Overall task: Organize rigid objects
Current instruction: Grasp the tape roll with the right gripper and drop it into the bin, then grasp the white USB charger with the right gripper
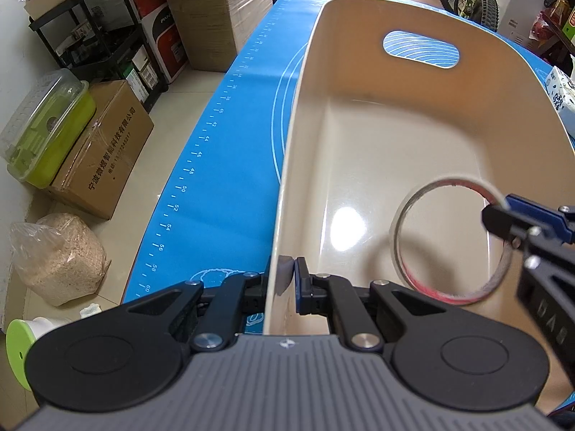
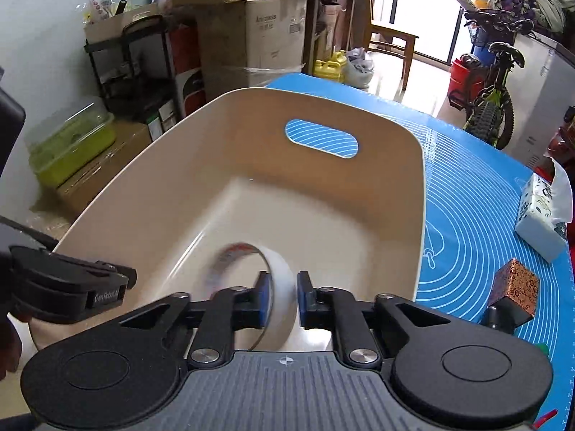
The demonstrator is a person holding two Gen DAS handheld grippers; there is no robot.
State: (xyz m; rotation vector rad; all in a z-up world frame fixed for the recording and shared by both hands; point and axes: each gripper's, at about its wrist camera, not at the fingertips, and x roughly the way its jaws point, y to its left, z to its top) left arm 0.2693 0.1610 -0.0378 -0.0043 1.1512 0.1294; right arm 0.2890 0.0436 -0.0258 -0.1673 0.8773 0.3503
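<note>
left wrist view: left gripper [image 1: 289,274] clamped on near wall of beige tub [image 1: 287,179], which sits on blue mat [image 1: 215,165]. tape roll [image 1: 452,240] on edge inside tub, right gripper [image 1: 497,215] at its rim.

right wrist view: jaws parted, tape roll [image 2: 280,287] between pads [image 2: 303,287], seemingly loose, blurred. tissue pack [image 2: 542,212] and patterned box [image 2: 515,291] lying on mat at right.

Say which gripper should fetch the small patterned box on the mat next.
Right, probably. The patterned box lies just right of the right gripper, whose jaws stand apart around the tape roll. The left gripper is clamped on the bin wall.
</note>
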